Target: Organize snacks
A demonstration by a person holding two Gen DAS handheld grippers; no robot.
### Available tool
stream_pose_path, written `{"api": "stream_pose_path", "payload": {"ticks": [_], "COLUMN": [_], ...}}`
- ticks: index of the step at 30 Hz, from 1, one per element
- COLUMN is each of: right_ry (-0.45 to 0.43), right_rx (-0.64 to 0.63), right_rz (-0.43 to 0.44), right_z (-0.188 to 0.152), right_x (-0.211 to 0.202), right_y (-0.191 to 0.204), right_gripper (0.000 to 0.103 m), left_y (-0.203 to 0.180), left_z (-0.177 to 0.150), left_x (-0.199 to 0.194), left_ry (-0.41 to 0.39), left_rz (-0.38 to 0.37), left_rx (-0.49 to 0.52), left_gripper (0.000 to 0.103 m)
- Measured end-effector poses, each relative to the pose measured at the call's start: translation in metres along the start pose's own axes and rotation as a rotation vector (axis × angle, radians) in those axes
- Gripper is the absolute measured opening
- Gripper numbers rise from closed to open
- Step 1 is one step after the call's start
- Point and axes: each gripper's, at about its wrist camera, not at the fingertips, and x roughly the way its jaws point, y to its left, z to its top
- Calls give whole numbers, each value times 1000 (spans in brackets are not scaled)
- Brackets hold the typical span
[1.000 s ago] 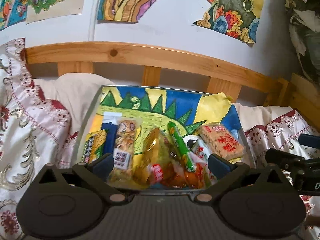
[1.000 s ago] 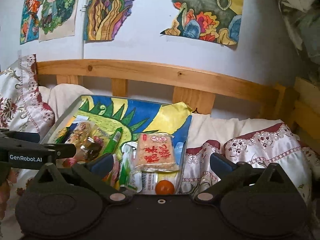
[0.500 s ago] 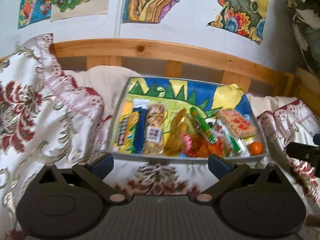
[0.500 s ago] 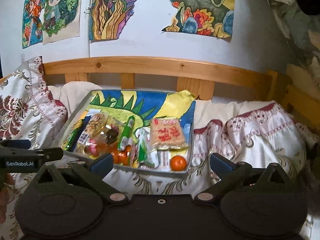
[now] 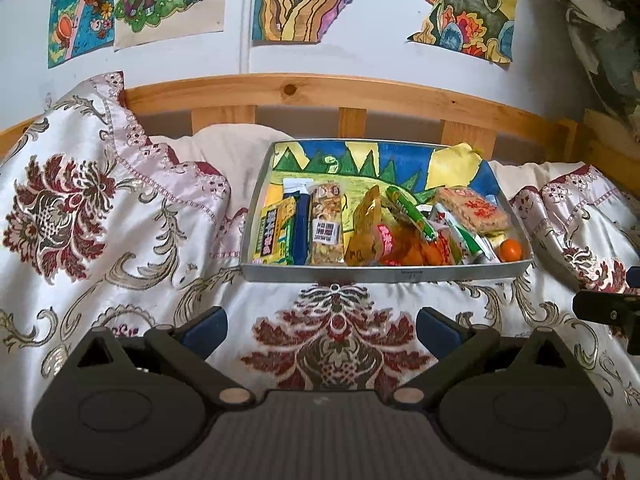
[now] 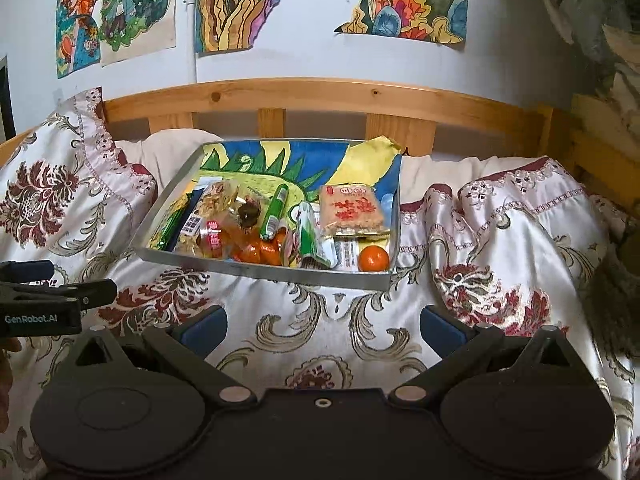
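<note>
Hovering low over the floral bedspread (image 5: 120,216), both with jaws spread wide and pinching nothing: left hand-held gripper (image 5: 322,326) at bottom centre of its view, right hand-held gripper (image 6: 323,326) likewise in its own. Sitting on the bed at mid-frame, well apart from either pair of fingertips: a grey tray (image 5: 384,272) lined with a bright drawing, snacks crowded along its near edge. From left to right in the left view: yellow-green packet (image 5: 274,236), clear-wrapped nut bar (image 5: 327,220), crinkled golden bag (image 5: 366,228), green stick snack (image 5: 410,212), red-lettered rice cracker pack (image 5: 472,208), and small orange fruit (image 6: 373,258) in the near right corner. Probably between picks, with the pile unsorted at centre. Best approached from above and slightly forward, choosing one loose piece on top, such as the green stick, closing across its narrow width rather than its length. Worth avoiding: scraping the tray wall, dragging neighbouring wrappers, or pressing into the soft bedding, likely to tilt the tray.
</note>
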Motion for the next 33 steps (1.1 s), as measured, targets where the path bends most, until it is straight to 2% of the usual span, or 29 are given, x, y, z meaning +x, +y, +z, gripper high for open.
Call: {"api": "stream_pose_path", "payload": {"ticks": [5, 8, 13, 17, 22, 27, 33], "right_ry": [2, -7, -43, -49, -20, -12, -6], "right_rx": [2, 12, 9, 9, 9, -2, 17], "right_rz": [-13, 0, 50, 74, 65, 43, 35], "right_z": [-7, -9, -5, -5, -11, -16, -23], "right_x": [-7, -14, -25, -27, -24, -22, -22], "right_y": [3, 7, 19, 26, 29, 26, 21], "right_gripper": [102, 102, 102, 102, 102, 102, 102], "left_y": [6, 8, 10, 13, 20, 19, 23], "left_z": [-1, 2, 5, 3, 0, -2, -4], "left_x": [-11, -22, -37, -37, -34, -29, -25], "left_ry": [57, 110, 106, 105, 72, 57, 58], "left_rz": [7, -7, -3, 31, 28, 21, 25], "left_rx": [32, 93, 127, 70, -8, 51, 20], "left_gripper": [102, 102, 102, 102, 102, 102, 102]}}
